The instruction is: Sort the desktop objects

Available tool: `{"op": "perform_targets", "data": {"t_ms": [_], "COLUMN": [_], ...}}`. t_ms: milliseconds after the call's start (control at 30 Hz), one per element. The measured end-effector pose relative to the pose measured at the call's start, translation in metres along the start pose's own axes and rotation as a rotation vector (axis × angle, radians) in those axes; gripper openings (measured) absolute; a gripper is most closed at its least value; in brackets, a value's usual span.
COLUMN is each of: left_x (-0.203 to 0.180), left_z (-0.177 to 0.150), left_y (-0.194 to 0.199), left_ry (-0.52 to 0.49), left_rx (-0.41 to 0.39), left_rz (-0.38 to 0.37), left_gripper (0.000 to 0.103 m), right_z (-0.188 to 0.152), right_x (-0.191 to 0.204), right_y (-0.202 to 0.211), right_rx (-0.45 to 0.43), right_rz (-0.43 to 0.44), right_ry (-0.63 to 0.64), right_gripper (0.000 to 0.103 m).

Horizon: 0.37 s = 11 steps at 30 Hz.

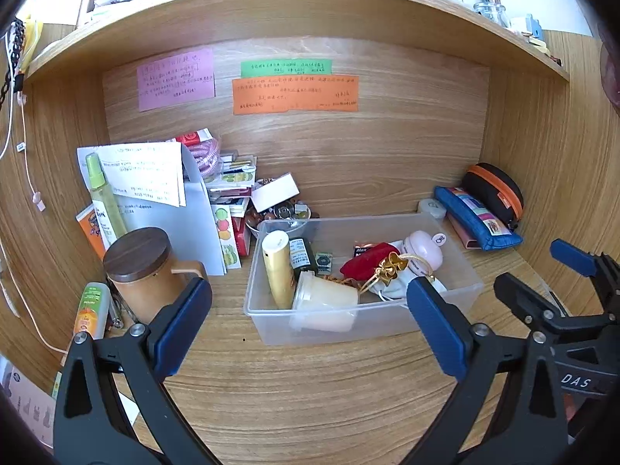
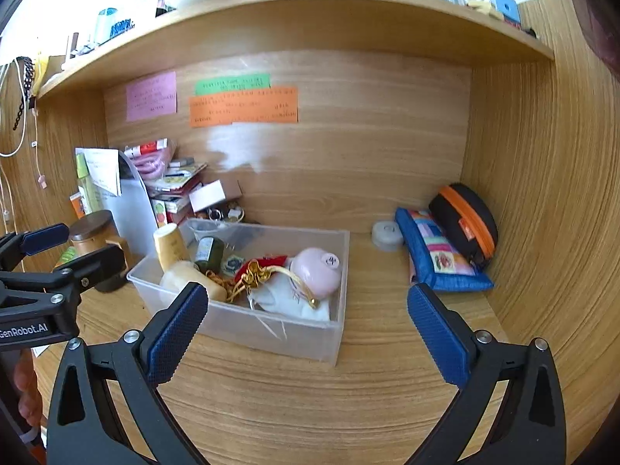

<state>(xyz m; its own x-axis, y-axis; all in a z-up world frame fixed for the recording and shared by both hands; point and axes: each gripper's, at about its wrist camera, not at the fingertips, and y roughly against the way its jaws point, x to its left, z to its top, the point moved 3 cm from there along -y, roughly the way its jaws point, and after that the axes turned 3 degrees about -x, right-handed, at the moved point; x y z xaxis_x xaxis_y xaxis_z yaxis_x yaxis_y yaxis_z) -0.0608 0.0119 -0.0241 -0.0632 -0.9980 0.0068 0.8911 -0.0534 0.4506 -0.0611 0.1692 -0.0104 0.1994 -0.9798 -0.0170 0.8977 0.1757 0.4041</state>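
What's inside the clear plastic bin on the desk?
The clear bin holds a yellow tube, dark green bottle, cream jar, red pouch, pink round case and white cloth. Anything beneath them is covered.

left gripper [image 1: 308,302]: I see its jaws spread wide, nothing between the blue pads, held level | right gripper [image 2: 306,306]: my view shows jaws wide apart, holding nothing, just beside the left one and level with it

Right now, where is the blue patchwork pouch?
The blue patchwork pouch lies on the desk at the right in both views, outside the clear bin, with the black orange-zip case leaning behind it.
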Motion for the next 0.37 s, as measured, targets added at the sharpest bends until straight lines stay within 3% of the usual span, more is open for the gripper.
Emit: {"op": "perform_targets", "data": {"t_ms": [367], "left_x": [-0.0044], "left_z": [-0.0020], "left_y": [-0.0061], "left_ry": [-0.019], "left_rx": [-0.001], "left_rz": [-0.007], "left_gripper": [0.102], "right_z": [-0.0061], "right_x": [-0.0013], "right_y": [-0.0029], "right_rx": [0.010], "right_rz": [0.002], "right_ry": [0.000], "right_gripper": [0.103]}}
